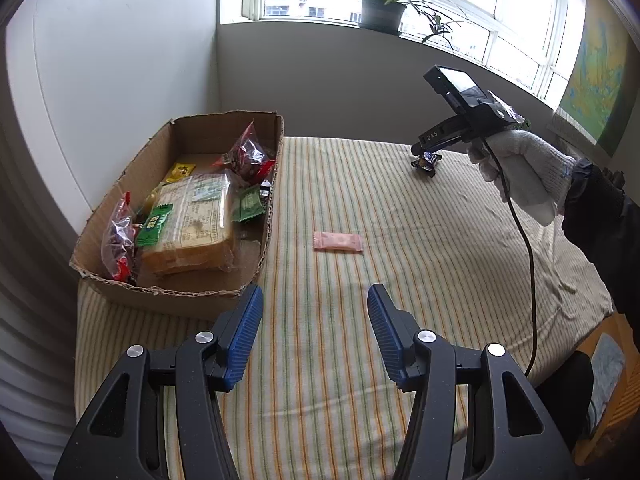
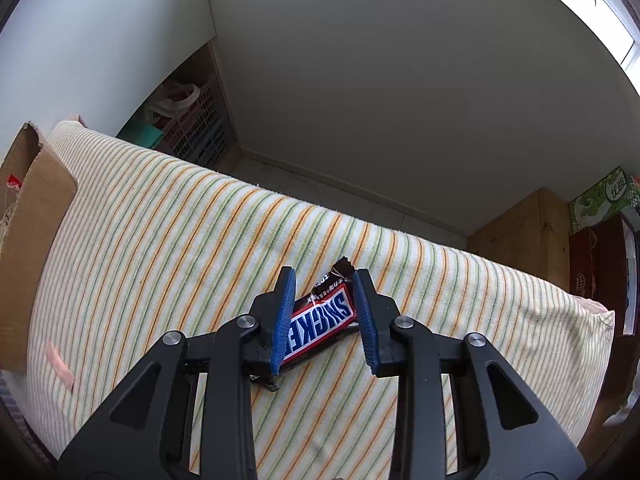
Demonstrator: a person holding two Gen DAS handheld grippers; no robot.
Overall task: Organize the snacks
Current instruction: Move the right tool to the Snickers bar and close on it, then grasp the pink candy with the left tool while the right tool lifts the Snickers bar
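A cardboard box [image 1: 256, 236] at the left of the striped table holds a bread loaf [image 1: 192, 224] and several small snack packets. A pink packet [image 1: 338, 241] lies on the cloth in the middle. My left gripper [image 1: 315, 300] is open and empty, near the front edge, short of the pink packet. My right gripper [image 2: 323, 280] is open with its jaws on either side of a Snickers bar [image 2: 324, 322] lying on the cloth; the left pad touches the wrapper, the right pad stands apart. The bar also shows in the left wrist view [image 1: 425, 164] at the far right under the right gripper [image 1: 420, 152].
The striped cloth [image 1: 360, 320] covers the whole table. The box wall [image 2: 36, 220] and the pink packet [image 2: 60, 364] show at the left of the right wrist view. A window sill with a potted plant [image 1: 380, 12] is behind; a plastic crate [image 2: 192, 128] stands beyond the table.
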